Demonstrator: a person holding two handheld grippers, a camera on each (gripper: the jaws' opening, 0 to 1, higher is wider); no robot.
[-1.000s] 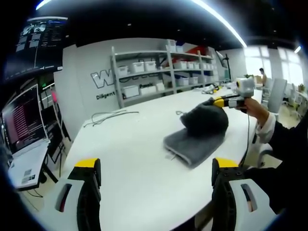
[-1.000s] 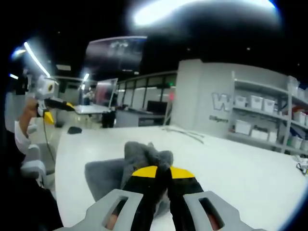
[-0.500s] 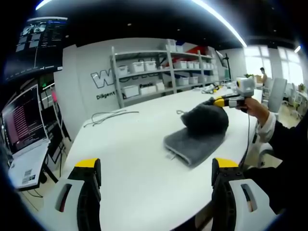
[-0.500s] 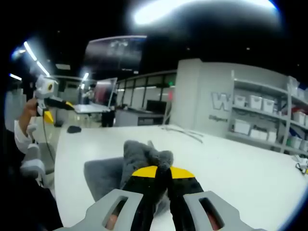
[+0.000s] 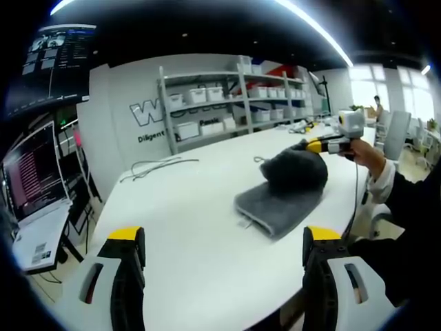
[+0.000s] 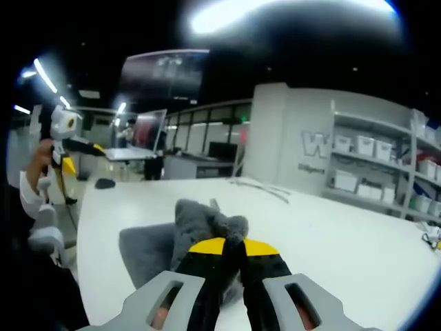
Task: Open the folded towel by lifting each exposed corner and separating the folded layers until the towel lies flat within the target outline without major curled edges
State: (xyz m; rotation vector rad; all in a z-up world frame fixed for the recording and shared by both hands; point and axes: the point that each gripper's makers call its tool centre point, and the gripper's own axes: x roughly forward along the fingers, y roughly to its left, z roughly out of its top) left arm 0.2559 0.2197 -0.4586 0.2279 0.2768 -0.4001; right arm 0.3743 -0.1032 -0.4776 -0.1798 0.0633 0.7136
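Okay, left gripper view: left gripper (image 5: 224, 269) low over the white bench (image 5: 186, 227), jaws spread wide, gripping nothing, well apart from the grey towel (image 5: 279, 207). The towel lies folded near the bench's far-right edge, with an upper layer raised into a dark hump. Right gripper (image 5: 313, 146) reaches in from the right, at that hump. A cable (image 5: 155, 167) lies farther back; shelves (image 5: 234, 103) stand by the wall.

Right gripper view: right gripper (image 6: 226, 254) jaws pressed together, pinching a bunched towel (image 6: 200, 227) corner lifted off the lower layer. No target outline is visible.

To do it well: probably carry the pinched corner up and outward, away from the fold; bring the left jaws to pin the lower layer so the towel doesn't drag.
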